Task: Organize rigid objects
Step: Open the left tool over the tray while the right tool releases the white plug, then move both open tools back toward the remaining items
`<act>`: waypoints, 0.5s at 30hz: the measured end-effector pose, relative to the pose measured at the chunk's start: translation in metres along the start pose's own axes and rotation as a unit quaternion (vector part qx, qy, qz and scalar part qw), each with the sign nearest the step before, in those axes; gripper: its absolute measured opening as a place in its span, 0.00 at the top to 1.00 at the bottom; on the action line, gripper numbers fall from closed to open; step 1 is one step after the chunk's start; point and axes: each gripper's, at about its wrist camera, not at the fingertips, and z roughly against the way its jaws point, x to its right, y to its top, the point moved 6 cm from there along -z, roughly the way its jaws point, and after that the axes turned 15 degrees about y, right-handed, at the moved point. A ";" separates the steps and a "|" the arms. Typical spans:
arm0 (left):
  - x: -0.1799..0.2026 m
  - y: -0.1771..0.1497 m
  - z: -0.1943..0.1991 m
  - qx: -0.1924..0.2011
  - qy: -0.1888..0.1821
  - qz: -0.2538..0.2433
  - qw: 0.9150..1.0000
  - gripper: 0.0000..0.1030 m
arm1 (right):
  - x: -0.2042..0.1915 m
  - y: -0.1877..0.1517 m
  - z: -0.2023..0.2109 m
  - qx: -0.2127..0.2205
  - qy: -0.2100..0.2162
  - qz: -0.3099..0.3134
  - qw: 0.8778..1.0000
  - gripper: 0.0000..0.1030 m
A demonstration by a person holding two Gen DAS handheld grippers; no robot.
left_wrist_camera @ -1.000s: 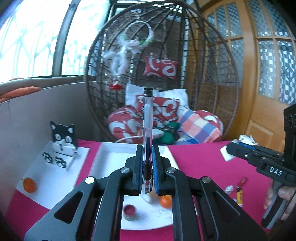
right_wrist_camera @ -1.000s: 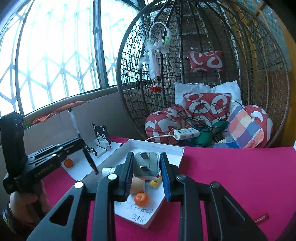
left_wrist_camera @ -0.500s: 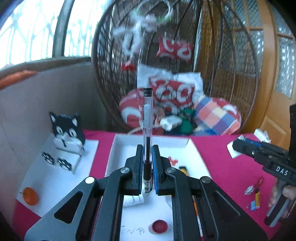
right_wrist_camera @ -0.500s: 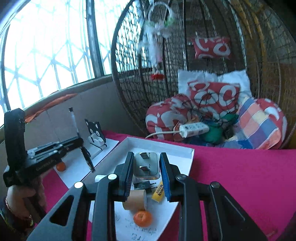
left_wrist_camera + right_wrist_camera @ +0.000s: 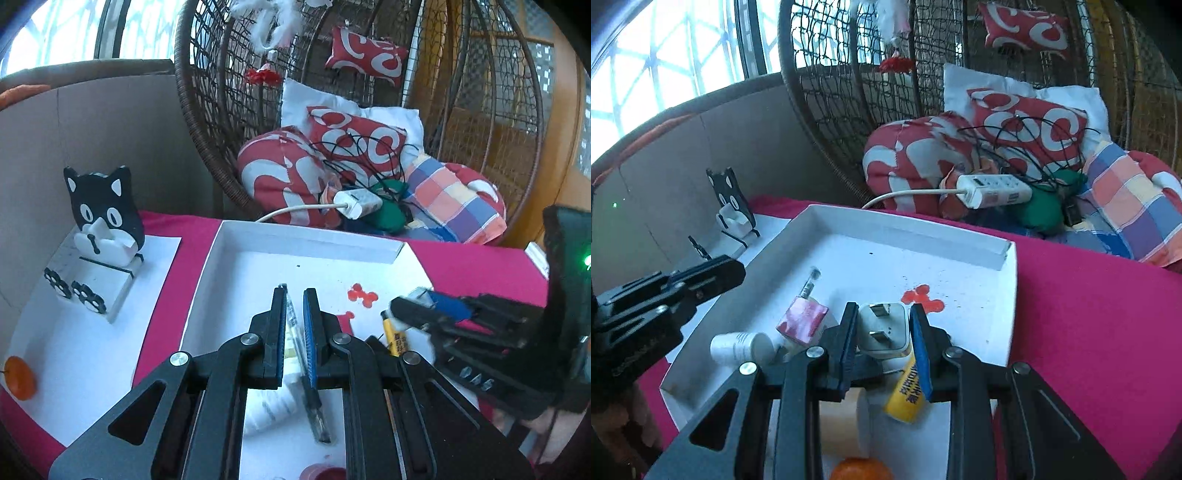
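Left claw (image 5: 294, 295): closed to a narrow slot, with no pad seen pressing on anything. Hangs above the shallow white cardboard tray (image 5: 306, 240), pointing down into it. Seen through the slot: clear plastic pen with a black cap (image 5: 295, 332), lying flat on the tray floor, cap end towards the far wall, writing end beside a white ribbed plastic bottle (image 5: 738, 347) that lies on its side.

Right claw (image 5: 883, 308): clamped on a white square plug adapter with metal prongs (image 5: 882, 332), one blue pad on each side, prongs facing the camera. Held low over the near right part of the same tray.

Also in the tray: pink and white cube (image 5: 802, 321), just beside the bottle and covering the pen's lower end in the right wrist view; yellow printed tube (image 5: 905, 395), under the right claw; small orange fruit (image 5: 860, 469), at the near edge; red bone-shaped marks (image 5: 362, 293) on the floor.

Tray set on a magenta tablecloth (image 5: 1089, 332). To its left, on a white sheet (image 5: 74, 350): black and white cat-shaped stand (image 5: 103, 206), upright, and a second orange ball (image 5: 20, 376), well apart from it. Behind the table: dark wicker hanging chair (image 5: 207, 110) holding red and white cushions.
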 end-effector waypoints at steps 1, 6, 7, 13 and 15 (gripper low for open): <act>-0.001 0.001 0.001 0.000 -0.004 0.006 1.000 0.92 | -0.003 0.000 0.000 -0.001 -0.003 0.004 1.000 0.73; -0.006 0.001 0.008 0.001 -0.003 0.031 1.000 0.72 | -0.012 0.003 0.005 0.022 -0.024 0.028 0.999 0.00; -0.009 0.001 0.014 0.015 0.006 0.038 0.999 0.31 | -0.015 0.003 0.010 0.035 -0.026 0.034 0.998 0.00; -0.027 0.002 0.067 0.098 0.042 0.097 0.990 0.00 | -0.025 -0.001 0.037 0.070 -0.038 0.048 0.996 0.00; -0.033 0.004 0.084 0.119 0.048 0.113 0.985 0.00 | -0.027 -0.001 0.052 0.094 -0.034 0.044 0.994 0.00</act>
